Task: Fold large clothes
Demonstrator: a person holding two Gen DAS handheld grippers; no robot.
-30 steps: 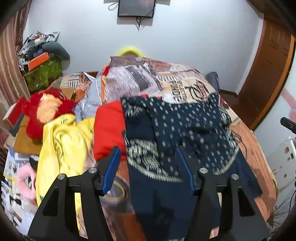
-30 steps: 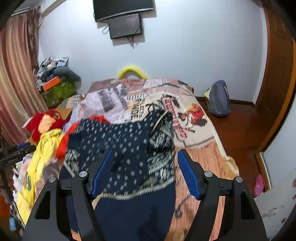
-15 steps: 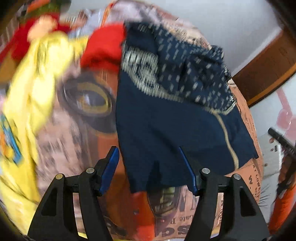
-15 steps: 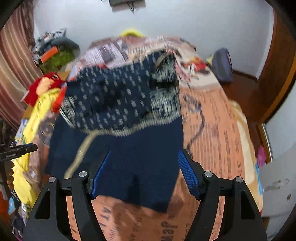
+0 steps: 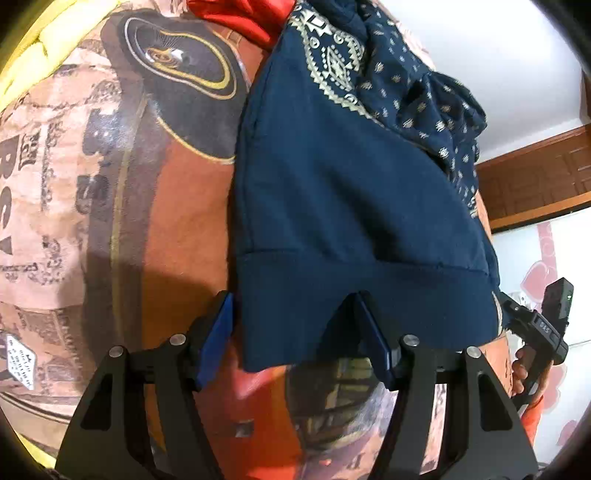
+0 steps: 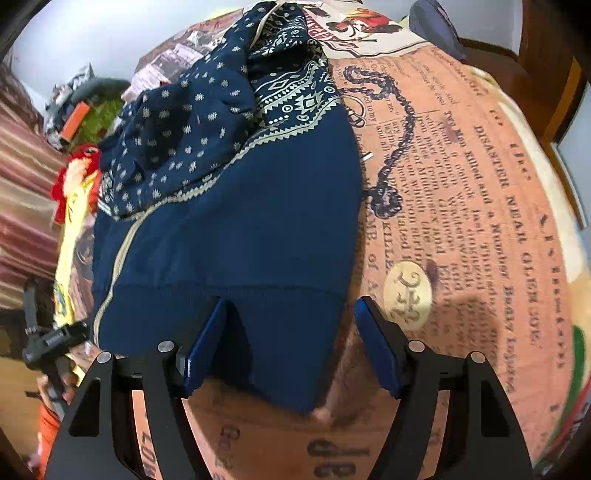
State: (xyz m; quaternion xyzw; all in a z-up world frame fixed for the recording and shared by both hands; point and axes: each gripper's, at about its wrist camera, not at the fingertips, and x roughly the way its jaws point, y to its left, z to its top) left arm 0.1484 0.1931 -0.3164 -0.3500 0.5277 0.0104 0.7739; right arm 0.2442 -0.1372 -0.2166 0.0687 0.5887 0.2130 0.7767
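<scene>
The left gripper (image 5: 295,332) is down low over the bed, and its two blue fingers (image 5: 218,332) are spread wide apart. It is not holding anything. The bottom band of the dark blue sweater (image 5: 351,206) lies right between the fingers, at its left corner. One finger sits just past the sweater's side edge, and the other lies on top of the band.

The right gripper (image 6: 291,343) is the same. Its blue fingers (image 6: 376,347) are spread wide and hold nothing. The right corner of the sweater's (image 6: 236,229) bottom band lies between them. One finger is over the band, and the other is over the bare blanket, just past the sweater's side.

The sweater lies flat on the bed blanket (image 6: 480,206), which is orange and tan with old newspaper words and pictures on it. The bottom band is nearest the grippers. The plain blue part runs away from them. Farther up, the sweater has a white zigzag pattern and little white dots, and that top part is bunched up in a heap.

In the left wrist view, a red cloth (image 5: 240,14) lies past the sweater's far left corner. In the right wrist view, a yellow cloth (image 6: 72,236) and a red plush toy (image 6: 75,170) lie off to the left side. A dark bag (image 6: 436,26) sits on the floor far behind the bed.
</scene>
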